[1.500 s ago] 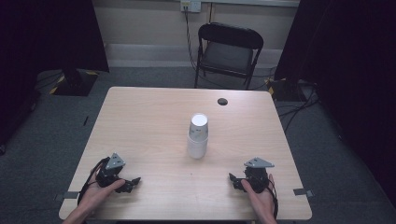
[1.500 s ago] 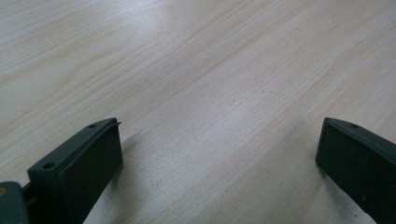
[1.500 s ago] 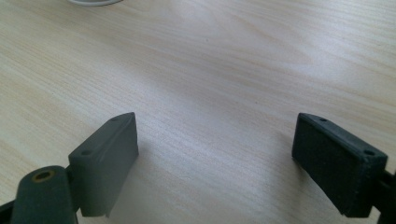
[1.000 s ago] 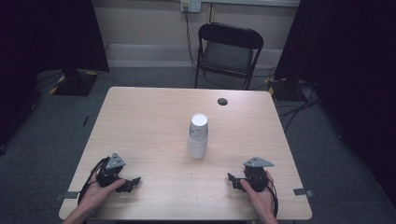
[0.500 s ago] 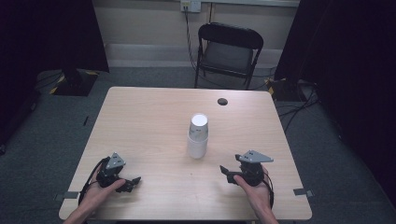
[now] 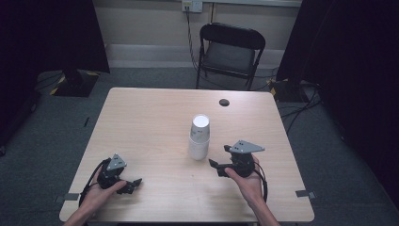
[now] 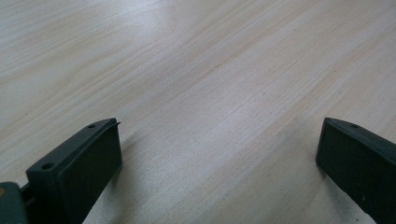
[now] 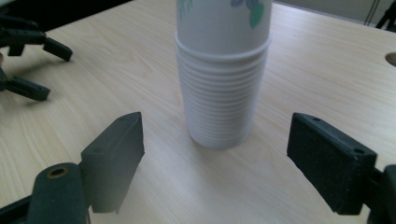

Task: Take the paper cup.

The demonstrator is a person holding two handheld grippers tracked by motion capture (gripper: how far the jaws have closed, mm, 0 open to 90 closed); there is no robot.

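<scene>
My right gripper (image 6: 217, 168) is spread wide and empty, jaws just reopened, aimed at the stack of paper cups (image 6: 199, 136) standing at the centre of the table (image 6: 141, 122). I'd bring it in level so both pads straddle the stack squarely before squeezing. It has lifted and slid leftward from the lower right. My left gripper (image 6: 134, 184), released, rests lower left.
</scene>
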